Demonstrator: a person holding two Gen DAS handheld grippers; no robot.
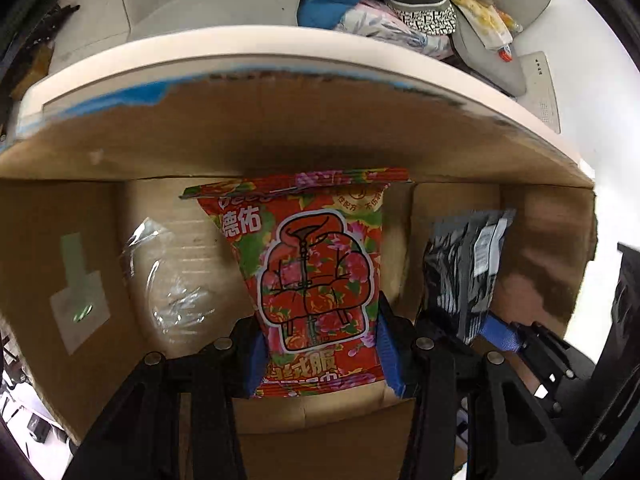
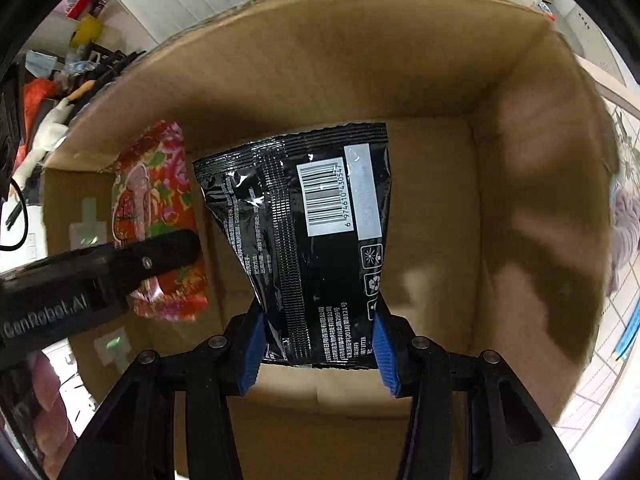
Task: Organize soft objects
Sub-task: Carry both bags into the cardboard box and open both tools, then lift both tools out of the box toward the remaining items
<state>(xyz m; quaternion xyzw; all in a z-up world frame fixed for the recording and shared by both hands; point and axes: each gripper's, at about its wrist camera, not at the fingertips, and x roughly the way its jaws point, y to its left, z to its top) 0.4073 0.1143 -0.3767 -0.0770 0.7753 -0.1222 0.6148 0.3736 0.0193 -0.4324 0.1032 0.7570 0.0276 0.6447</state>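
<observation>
My left gripper (image 1: 322, 354) is shut on a red floral soft packet (image 1: 316, 276) and holds it inside the open cardboard box (image 1: 280, 128). My right gripper (image 2: 318, 346) is shut on a black soft packet (image 2: 308, 232) with a barcode, also inside the box (image 2: 520, 200). The black packet (image 1: 464, 276) shows to the right in the left wrist view. The red packet (image 2: 156, 200) and the left gripper's arm (image 2: 92, 276) show to the left in the right wrist view.
A clear plastic wrap (image 1: 172, 280) lies in the box at the left. Behind the box sits a pile of clothes and caps (image 1: 420, 12) on a white surface. Toys and clutter (image 2: 60, 100) lie left of the box. A tiled floor (image 2: 616, 360) shows at the right.
</observation>
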